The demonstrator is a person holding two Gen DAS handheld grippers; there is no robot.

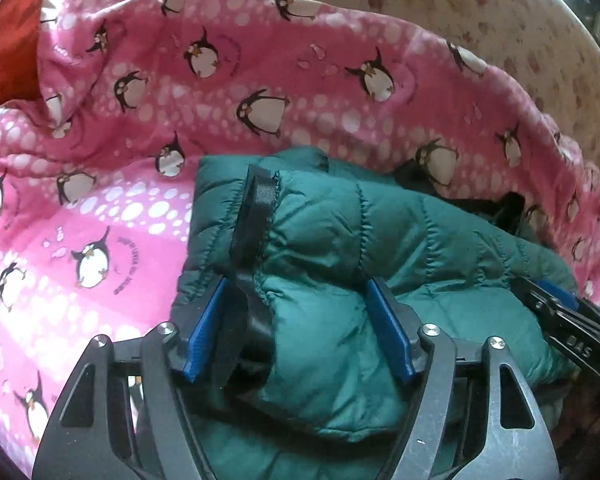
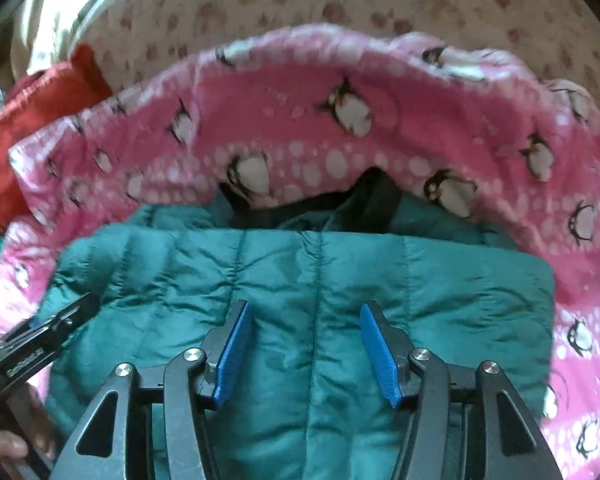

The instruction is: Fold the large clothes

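A teal quilted puffer jacket (image 1: 380,240) lies folded into a bundle on a pink penguin-print blanket (image 1: 120,140). My left gripper (image 1: 296,292) is wide open, its blue pads on either side of a bunched fold of the jacket with a black-trimmed edge (image 1: 256,216). In the right wrist view the jacket (image 2: 300,272) spreads flat below my right gripper (image 2: 306,312), which is open just above the fabric. The right gripper's body shows at the left view's right edge (image 1: 568,320), and the left gripper's body shows at the right view's left edge (image 2: 36,344).
The blanket (image 2: 340,140) lies on a cream floral bedsheet (image 1: 460,8). A red-orange cloth (image 1: 8,40) sits at the far left, also seen in the right wrist view (image 2: 28,120). Black lining (image 2: 340,200) shows at the jacket's far edge.
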